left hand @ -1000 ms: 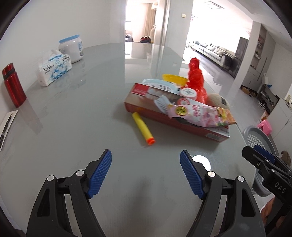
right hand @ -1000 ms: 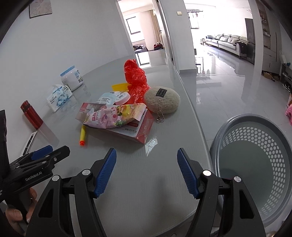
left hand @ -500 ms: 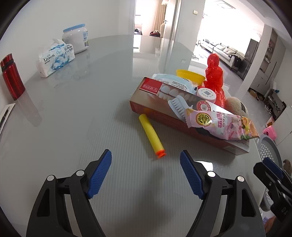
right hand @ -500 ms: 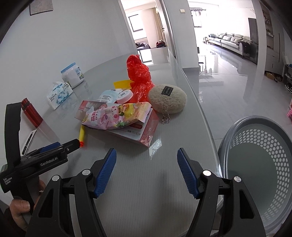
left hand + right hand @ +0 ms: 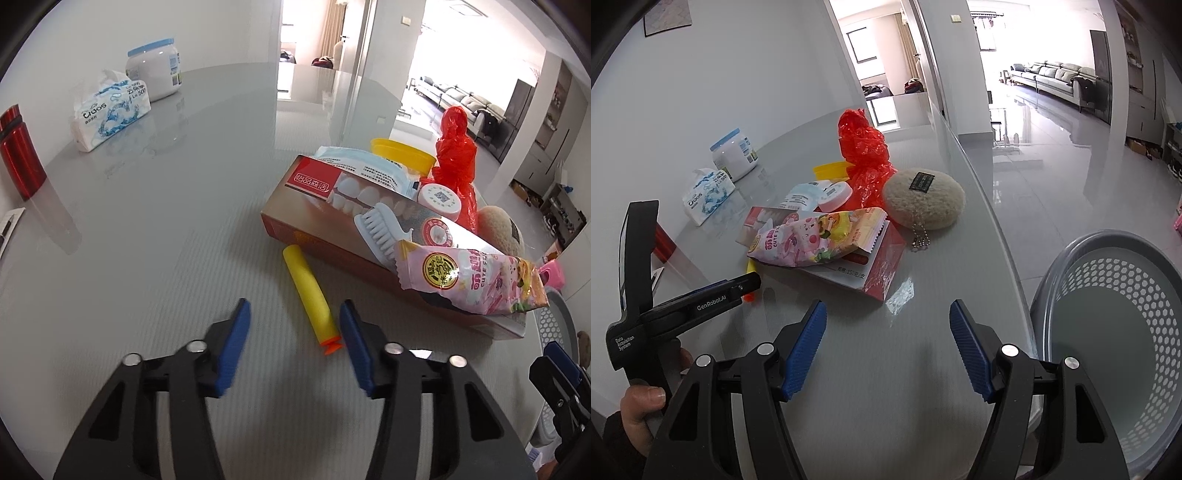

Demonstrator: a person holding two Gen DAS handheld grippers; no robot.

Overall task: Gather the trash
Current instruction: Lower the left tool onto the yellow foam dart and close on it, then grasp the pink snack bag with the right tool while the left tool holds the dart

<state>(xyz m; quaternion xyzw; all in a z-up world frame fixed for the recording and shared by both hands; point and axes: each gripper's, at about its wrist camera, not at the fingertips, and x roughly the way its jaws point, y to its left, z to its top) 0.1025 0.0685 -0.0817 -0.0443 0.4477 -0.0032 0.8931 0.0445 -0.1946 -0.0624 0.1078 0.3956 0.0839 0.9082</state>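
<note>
A yellow foam dart [image 5: 309,295] with an orange tip lies on the grey table [image 5: 166,221], its tip just inside my left gripper [image 5: 293,338], whose jaws are partly closed but apart. Behind it sit a red toothpaste box [image 5: 332,218], a pink snack wrapper [image 5: 469,277] and a red plastic bag [image 5: 454,155]. My right gripper [image 5: 888,349] is open and empty over the table's near edge. The wrapper [image 5: 816,240], box [image 5: 871,269] and red bag [image 5: 866,158] lie ahead of it. The grey perforated basket [image 5: 1115,332] stands to its right.
A tissue pack [image 5: 110,110], a white jar [image 5: 155,74] and a red bottle [image 5: 18,155] stand at the far left. A beige fluffy pouch [image 5: 923,199], a yellow lid [image 5: 402,155] and a white lid [image 5: 834,194] lie in the pile.
My left gripper has moved forward up to the yellow dart and its jaws have narrowed. The right gripper has barely moved.
</note>
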